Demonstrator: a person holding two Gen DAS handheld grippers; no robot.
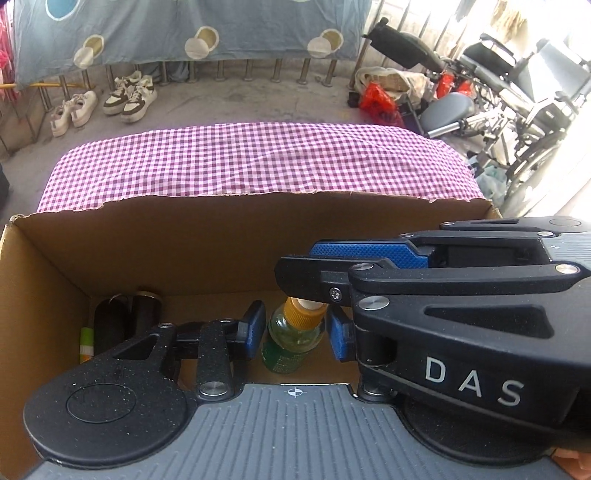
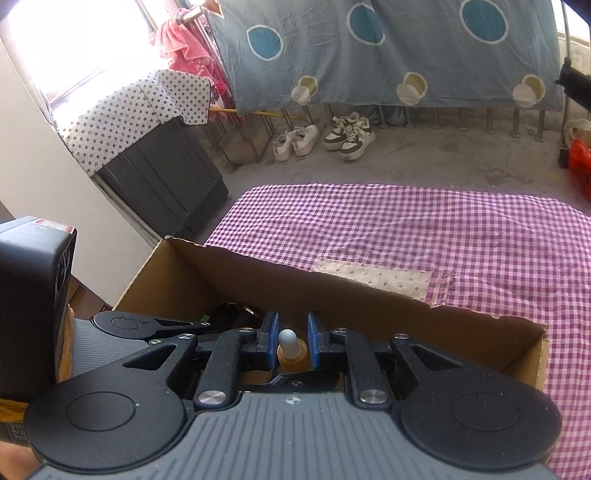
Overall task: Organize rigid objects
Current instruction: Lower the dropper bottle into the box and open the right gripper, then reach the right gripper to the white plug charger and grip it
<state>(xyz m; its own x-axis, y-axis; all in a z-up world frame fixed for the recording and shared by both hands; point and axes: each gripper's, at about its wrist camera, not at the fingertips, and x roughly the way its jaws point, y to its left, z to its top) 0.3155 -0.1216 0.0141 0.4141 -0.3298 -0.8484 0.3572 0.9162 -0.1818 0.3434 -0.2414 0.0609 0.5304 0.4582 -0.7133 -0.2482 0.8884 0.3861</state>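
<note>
Item, nearest: left gripper, lowered into the cardboard box; its blue pads stand a little apart on either side of a small green bottle with an amber cap, and do not appear to press it, so the tongs read as slightly spread, presumably letting go after setting the bottle down. Item: right gripper, crossing in from 3 o'clock in the left view, its pads pinching the bottle's cap below the white tip, probably to keep the bottle upright while it is placed. Item: the bottle stands on the box floor, roughly mid-box, at 6 o'clock of the far wall. Item: dark cylinders and a green-and-white stick at the box's 9 o'clock corner, stood together, apparently sorted already. Item, beyond: checked cloth over the table at 12 o'clock, bare of further objects in these views. Item, farthest: shoes on the floor, hanging sheet behind.
</note>
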